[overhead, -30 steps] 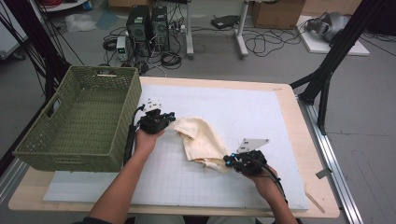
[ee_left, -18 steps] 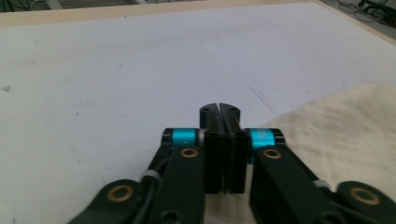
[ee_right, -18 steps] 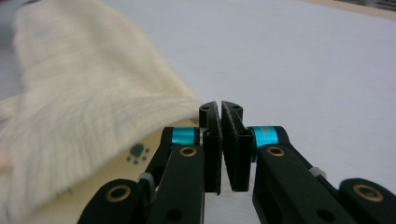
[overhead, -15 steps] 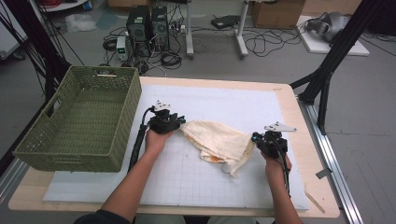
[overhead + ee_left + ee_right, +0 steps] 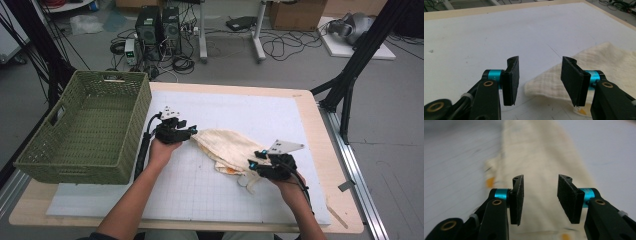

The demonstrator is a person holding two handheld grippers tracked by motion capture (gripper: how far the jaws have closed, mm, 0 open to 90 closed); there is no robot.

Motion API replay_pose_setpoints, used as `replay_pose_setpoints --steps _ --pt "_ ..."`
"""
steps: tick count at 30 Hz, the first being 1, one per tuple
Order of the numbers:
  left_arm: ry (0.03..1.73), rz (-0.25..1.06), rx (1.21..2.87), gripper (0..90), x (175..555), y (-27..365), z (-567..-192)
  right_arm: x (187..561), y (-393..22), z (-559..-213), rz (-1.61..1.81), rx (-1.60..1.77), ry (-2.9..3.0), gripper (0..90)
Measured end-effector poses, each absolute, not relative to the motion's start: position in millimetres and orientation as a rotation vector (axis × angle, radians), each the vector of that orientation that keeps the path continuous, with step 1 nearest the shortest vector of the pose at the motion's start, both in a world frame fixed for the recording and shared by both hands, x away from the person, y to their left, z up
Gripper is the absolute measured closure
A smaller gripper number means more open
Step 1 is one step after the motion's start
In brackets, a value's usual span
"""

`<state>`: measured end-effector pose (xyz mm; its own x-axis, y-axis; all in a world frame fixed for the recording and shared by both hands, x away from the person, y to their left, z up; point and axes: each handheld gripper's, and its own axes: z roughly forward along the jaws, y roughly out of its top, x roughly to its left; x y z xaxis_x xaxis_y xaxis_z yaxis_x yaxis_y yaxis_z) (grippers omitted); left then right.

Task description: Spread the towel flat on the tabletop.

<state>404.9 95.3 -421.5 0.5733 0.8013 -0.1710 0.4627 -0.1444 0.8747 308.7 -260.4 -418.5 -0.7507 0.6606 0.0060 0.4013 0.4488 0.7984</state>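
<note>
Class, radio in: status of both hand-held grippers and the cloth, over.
Left hand-held gripper open, jaws just opening. Right hand-held gripper likewise, nothing pinched. Cream cloth lies crumpled on the white mat between them. Green basket stands clear at the left.

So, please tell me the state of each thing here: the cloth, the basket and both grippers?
Cloth: loosely bunched, lying flat on the white mat, held by nothing.
Basket: upright, empty, at the table's left edge.
Left gripper: jaws just opened, apart over the cloth's corner, gripping nothing.
Right gripper: jaws just opened, apart above the cloth, gripping nothing.
</note>
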Motion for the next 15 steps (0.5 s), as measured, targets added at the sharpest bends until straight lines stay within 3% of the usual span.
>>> replay_pose_setpoints --steps 2,6,15 --pt "1.038 0.410 1.790 49.3 404.2 95.8 -421.0 306.8 -253.1 -426.5 1.156 0.859 2.480 56.7" --pt "1.028 0.396 1.805 49.0 401.8 94.1 -421.3 309.4 -248.3 -433.9 1.087 0.832 2.535 83.2" --pt "1.025 0.376 1.814 50.3 395.6 93.1 -433.0 337.1 -264.2 -418.0 1.122 0.998 2.328 85.3"
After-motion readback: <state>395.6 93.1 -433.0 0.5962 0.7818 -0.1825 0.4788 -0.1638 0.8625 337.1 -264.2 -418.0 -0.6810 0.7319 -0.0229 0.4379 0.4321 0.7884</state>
